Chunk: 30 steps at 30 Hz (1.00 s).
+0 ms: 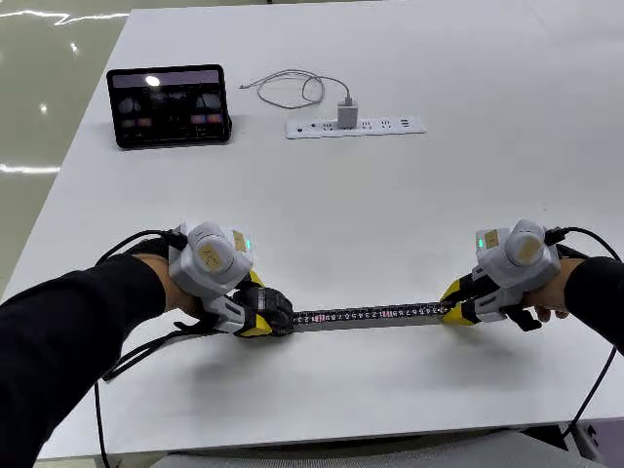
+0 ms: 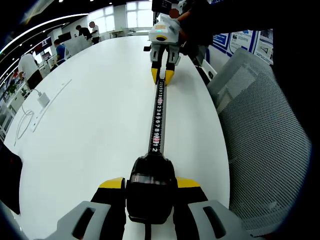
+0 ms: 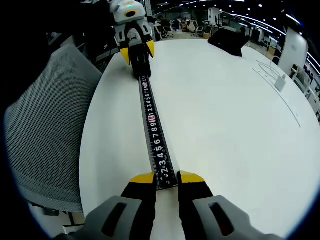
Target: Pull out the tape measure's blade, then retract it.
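Your left gripper (image 1: 255,312) clamps the case (image 2: 151,187) and your right gripper (image 1: 454,303) pinches the blade (image 1: 370,314) by its tip — the pull-out looks done, only retracting is left.

Head view downward, gripper views opposed (sharing blade (image 2: 157,120))

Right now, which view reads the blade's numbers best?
Right gripper view: the blade runs straight up from the right tool, numerals large and sharp. Left gripper view shows it leaving the case, numerals smaller. Head view shows its whole pulled-out length, markings too small to read.
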Each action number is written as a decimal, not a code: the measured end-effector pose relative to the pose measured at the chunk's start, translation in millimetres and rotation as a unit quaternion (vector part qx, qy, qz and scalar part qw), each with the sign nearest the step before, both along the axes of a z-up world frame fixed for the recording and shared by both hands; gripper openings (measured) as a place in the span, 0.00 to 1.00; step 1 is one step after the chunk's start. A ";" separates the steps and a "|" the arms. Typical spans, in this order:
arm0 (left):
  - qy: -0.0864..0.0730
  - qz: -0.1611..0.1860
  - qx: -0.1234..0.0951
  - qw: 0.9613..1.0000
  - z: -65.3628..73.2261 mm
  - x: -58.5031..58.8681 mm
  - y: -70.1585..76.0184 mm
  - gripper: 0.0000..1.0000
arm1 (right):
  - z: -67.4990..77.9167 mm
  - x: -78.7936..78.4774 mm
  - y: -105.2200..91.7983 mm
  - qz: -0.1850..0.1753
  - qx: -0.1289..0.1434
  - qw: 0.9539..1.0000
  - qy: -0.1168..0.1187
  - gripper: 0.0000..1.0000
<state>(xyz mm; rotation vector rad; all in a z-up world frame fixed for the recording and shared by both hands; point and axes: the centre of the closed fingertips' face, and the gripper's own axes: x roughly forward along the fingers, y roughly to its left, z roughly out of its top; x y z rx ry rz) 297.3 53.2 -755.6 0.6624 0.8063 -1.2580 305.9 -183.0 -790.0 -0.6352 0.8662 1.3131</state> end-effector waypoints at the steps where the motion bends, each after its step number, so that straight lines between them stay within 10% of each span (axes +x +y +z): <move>1: 0.000 0.000 0.000 1.000 0.0 0.0 0.1 0.32 | 0.1 -0.2 0.3 0.002 -0.002 1.000 -0.001 0.12; 30: -0.012 -0.003 -0.002 1.000 0.9 2.9 0.1 0.33 | 6.3 -5.9 5.5 0.012 -0.018 1.000 -0.019 0.30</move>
